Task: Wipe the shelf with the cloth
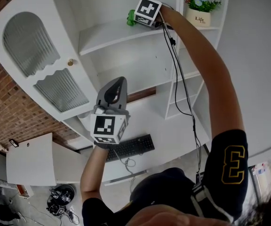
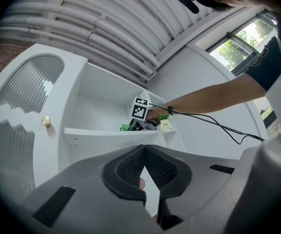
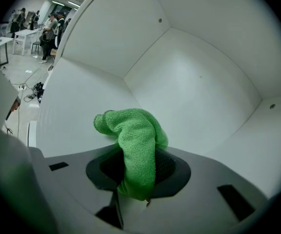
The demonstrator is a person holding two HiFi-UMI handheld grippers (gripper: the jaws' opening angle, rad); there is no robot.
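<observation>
Up at arm's reach, the right gripper (image 3: 138,172) has its 2 jaws clamped on a bright green cloth (image 3: 133,138), which bunches out in a thick fold past the pads and presses against the white inside of the cabinet. From the head view that gripper (image 1: 136,19) sits on the upper shelf (image 1: 100,39), near its right end, with the cloth (image 1: 129,19) poking out to the left of the marker cube. Just right of it, in the next compartment, stands a potted plant (image 1: 199,8) in a white pot. The left gripper (image 2: 143,152) is lower and well apart from the shelf, raised in front of the cabinet with its jaws together at the tips and nothing between them (only a narrow gap further back). To its left is a cabinet door (image 1: 32,46) with ribbed glass and 1 gold knob (image 1: 70,62); below it a black keyboard (image 1: 131,147) lies on the desk, and a brick wall (image 1: 3,112) runs along the left
</observation>
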